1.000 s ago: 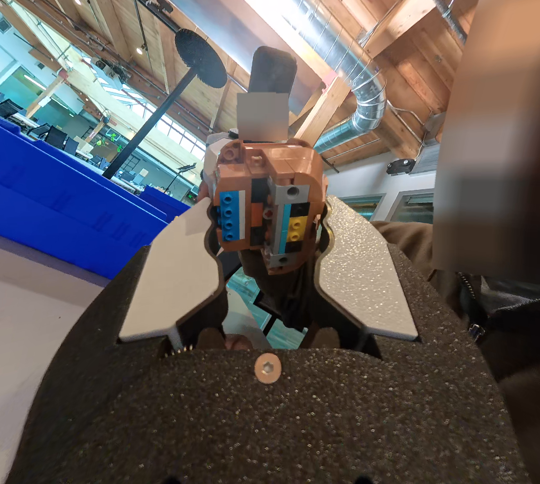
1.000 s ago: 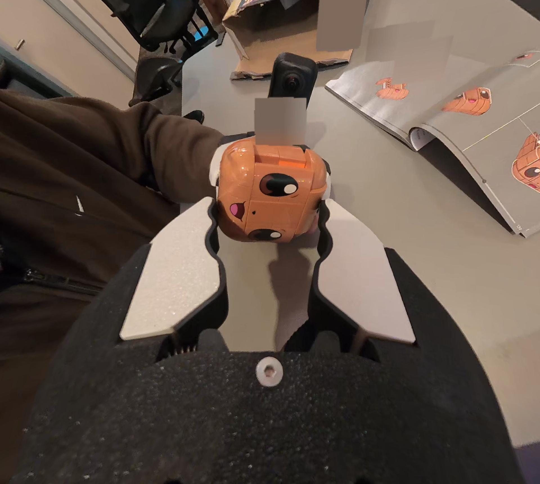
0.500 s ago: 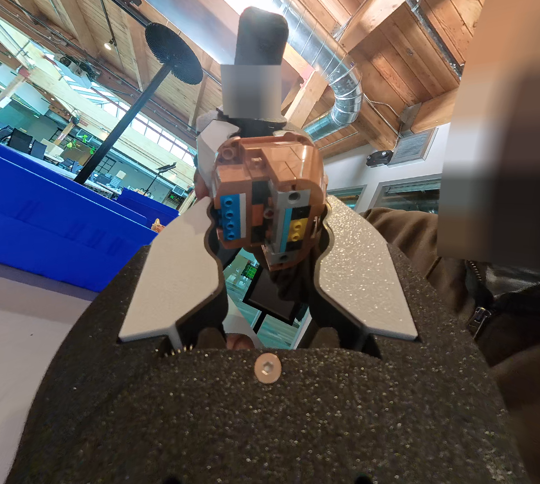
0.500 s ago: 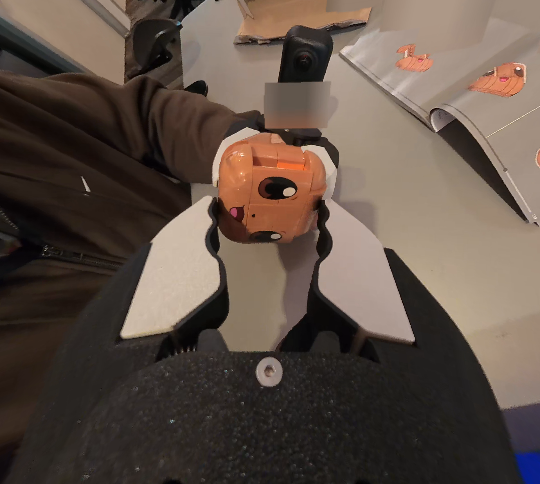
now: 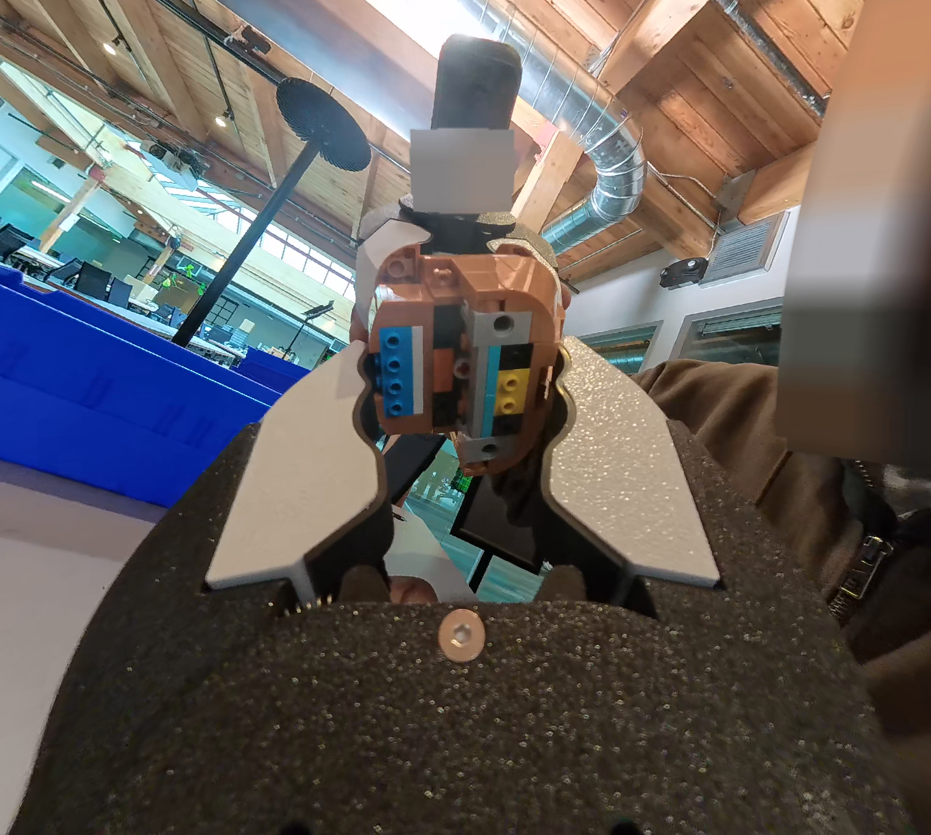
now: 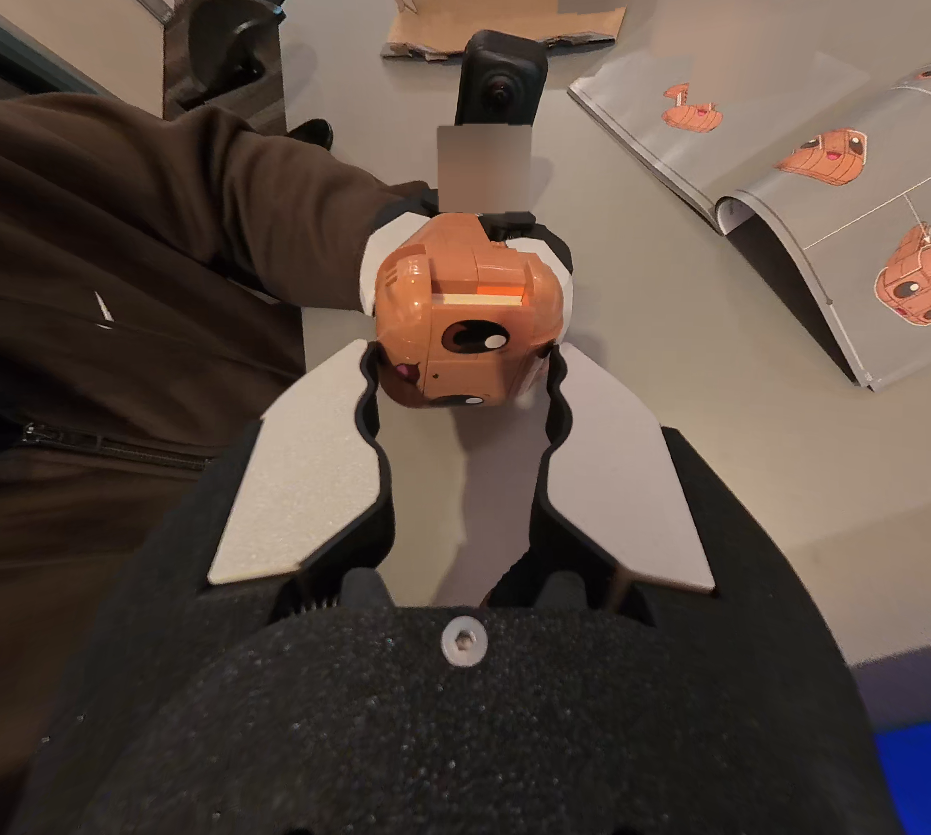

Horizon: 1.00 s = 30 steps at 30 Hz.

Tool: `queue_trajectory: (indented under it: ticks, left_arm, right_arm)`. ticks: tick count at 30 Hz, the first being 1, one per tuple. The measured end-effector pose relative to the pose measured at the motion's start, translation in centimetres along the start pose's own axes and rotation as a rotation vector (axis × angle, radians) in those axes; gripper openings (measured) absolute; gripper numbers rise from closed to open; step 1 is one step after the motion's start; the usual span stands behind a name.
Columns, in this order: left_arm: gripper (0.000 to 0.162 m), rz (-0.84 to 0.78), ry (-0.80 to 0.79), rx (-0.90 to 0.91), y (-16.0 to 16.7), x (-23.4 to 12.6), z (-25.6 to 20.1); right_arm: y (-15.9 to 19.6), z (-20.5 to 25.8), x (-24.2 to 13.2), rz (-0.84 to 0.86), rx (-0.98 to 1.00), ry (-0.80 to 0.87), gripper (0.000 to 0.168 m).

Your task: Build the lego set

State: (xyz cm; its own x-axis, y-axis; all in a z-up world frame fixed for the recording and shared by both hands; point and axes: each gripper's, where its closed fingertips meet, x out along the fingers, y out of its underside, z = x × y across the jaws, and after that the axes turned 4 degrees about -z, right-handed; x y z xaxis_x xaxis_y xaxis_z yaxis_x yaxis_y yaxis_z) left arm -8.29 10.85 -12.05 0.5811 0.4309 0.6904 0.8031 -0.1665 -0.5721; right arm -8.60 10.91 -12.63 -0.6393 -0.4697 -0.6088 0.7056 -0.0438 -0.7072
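Item: orange lego head, frame centre, held aloft above the bench. Left gripper and right gripper jaws both clenched on it from opposite ends. Advice: keep grips level; check the instruction booklet, upper right, before adding pieces.

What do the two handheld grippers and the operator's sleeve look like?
Both the left gripper and the right gripper have a speckled black body, flat pale-grey fingers with wavy black inner edges, and one silver hex screw. The brown sleeve belongs to a zipped jacket.
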Motion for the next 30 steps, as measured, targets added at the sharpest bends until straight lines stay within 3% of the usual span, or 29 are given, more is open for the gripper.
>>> queue_trajectory:
  ticks: [3, 6, 30]
  left_arm:
    - [0.067, -0.014, -0.006, 0.011, -0.2, 0.0, 0.0]
    - [0.067, -0.018, -0.014, 0.035, -0.3, 0.0, 0.0]
    - [0.067, -0.083, 0.006, 0.022, -1.3, -0.3, -0.3]
  right_arm:
    - [-0.1, 0.3, 0.4, -0.027, 0.029, -0.022, 0.074]
    - [-0.3, -0.1, 0.6, -0.048, 0.018, 0.016, 0.066]
    - [-0.2, -0.1, -0.1, -0.019, -0.013, 0.047, 0.066]
